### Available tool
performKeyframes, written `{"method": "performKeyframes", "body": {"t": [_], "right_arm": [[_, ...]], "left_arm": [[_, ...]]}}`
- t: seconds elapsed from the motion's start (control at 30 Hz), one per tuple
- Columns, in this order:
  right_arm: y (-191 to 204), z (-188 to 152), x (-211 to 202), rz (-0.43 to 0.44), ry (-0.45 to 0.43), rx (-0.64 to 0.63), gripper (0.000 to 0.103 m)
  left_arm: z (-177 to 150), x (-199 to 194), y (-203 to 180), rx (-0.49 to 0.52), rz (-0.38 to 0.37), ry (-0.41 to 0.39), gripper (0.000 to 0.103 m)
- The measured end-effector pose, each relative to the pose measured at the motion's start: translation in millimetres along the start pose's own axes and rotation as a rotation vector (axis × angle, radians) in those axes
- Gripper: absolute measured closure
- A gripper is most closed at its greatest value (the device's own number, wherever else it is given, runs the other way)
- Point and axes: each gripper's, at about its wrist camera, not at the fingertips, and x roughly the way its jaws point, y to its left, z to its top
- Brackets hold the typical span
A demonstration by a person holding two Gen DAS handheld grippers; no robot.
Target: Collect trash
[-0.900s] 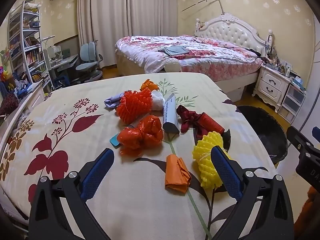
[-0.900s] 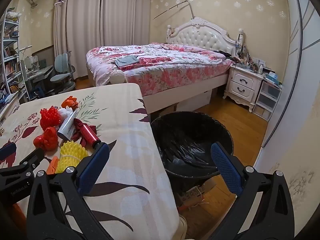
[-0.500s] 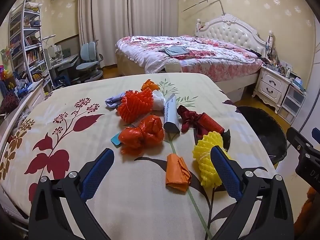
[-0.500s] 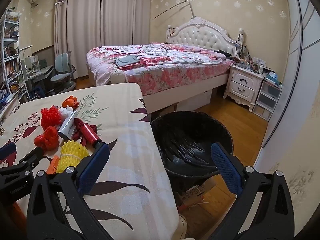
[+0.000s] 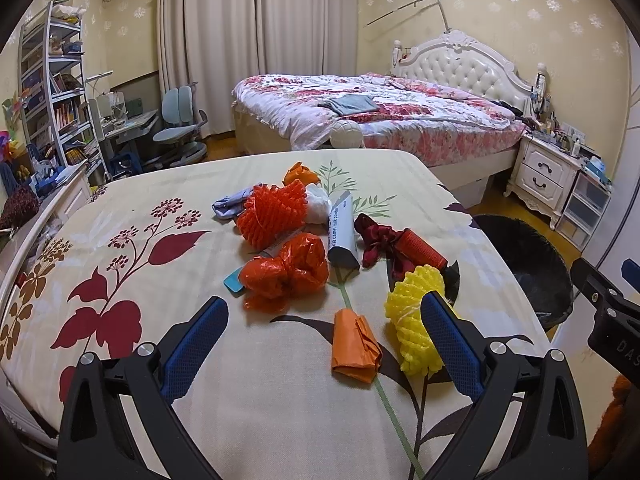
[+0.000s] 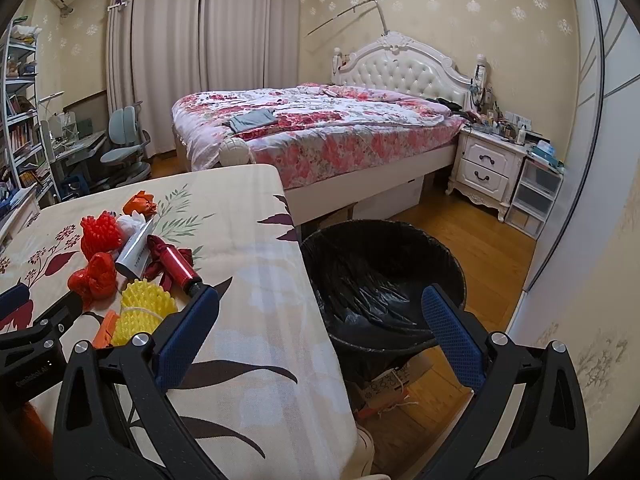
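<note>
The trash sits heaped mid-table on the flowered cloth (image 5: 132, 248): a yellow foam net (image 5: 412, 320) at 4 o'clock of the heap, a folded orange wrapper (image 5: 354, 346) just at its 9 o'clock, a crumpled red bag (image 5: 286, 270), a red foam net (image 5: 274, 212), and a dark red ribbon (image 5: 378, 236) beside a red roll (image 5: 424, 250). A grey carton (image 5: 340, 230) reads "camel milk powder". The left gripper (image 5: 322, 330) gapes wide and empty over the near edge, while the right gripper (image 6: 320, 322), equally wide and empty, hangs above the black-lined bin (image 6: 384, 280) at the table's 3 o'clock.
</note>
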Motion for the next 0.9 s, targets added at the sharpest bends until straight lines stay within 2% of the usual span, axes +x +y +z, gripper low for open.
{"method": "performKeyframes", "body": {"t": [0.9], "right_arm": [[-8.7, 0.3, -1.6, -0.009, -0.002, 0.001, 0.004]], "left_arm": [[7.0, -6.0, -8.6, 0.003, -0.019, -0.004, 0.007]]}}
